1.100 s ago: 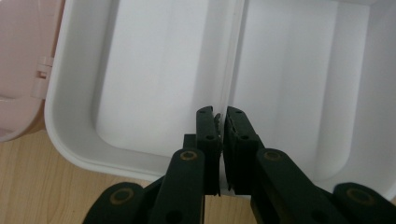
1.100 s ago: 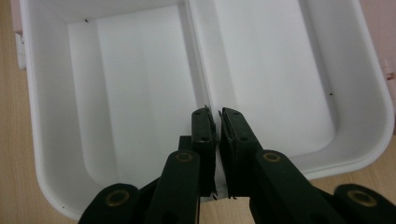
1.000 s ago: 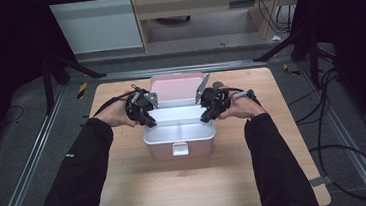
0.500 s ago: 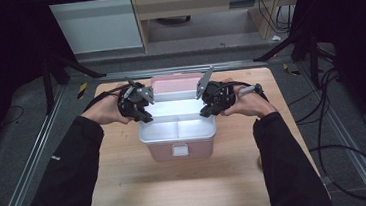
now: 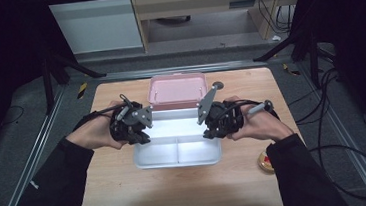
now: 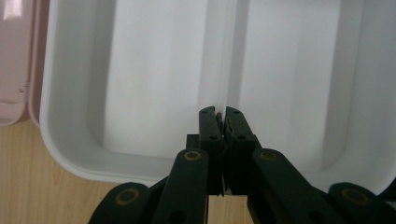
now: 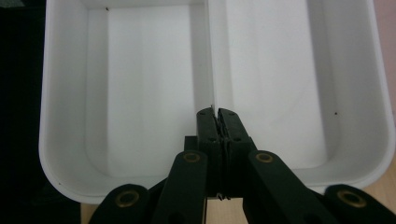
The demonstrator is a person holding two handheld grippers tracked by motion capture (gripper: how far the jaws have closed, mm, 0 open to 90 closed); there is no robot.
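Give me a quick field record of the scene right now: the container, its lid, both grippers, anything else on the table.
container: white plastic two-compartment tray, lifted, with nothing in either compartment
grip points: the tray's two short side walls
left gripper: shut on the tray's wall
right gripper: shut on the opposite wall
lid: pink plastic lid, lying flat on the table behind the tray
other item: small round red-and-yellow object near the right forearm
surface: light wooden table
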